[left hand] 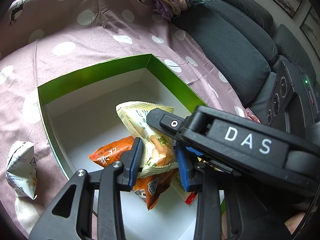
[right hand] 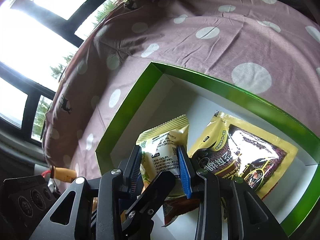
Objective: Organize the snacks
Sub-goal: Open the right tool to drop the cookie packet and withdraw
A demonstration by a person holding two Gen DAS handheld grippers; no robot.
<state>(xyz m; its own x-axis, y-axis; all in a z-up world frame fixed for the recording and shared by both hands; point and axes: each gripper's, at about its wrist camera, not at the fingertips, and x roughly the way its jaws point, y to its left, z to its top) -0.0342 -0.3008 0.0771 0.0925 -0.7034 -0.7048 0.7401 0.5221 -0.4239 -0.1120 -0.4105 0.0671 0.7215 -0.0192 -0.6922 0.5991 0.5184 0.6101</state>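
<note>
Currently in hand: we see the cream packet point(left hand: 158, 150) caught between both tools at once, low and just right of centre in the left wrist view.
Left gripper point(left hand: 160, 163): its blue pads seem to press the packet's lower half from either side; we judge it a light pinch.
Right gripper point(right hand: 160, 170): clamped on the same packet, pads squeezing its printed back at the lower centre of the right wrist view.
Where it is: the packet hangs over the floor of the green box point(left hand: 96, 76), above an orange packet point(left hand: 112, 152) lying there.
Neighbours: a black sesame pouch point(right hand: 250, 150) lies flat in the box at the right of the right wrist view; a white packet point(left hand: 22, 170) lies outside on the dotted bedspread point(left hand: 100, 36), lower left of the left wrist view.
Handling: we judge the cream packet light, puffy and soft, its glossy film crinkly and likely slippery; whatever is inside may crush under a hard squeeze.
Best hold: we would take it by the flat crimped seam or a gathered fold near an end, not across the puffed middle.
Risk: with two grips on one thin film, pulling apart could tear it.
</note>
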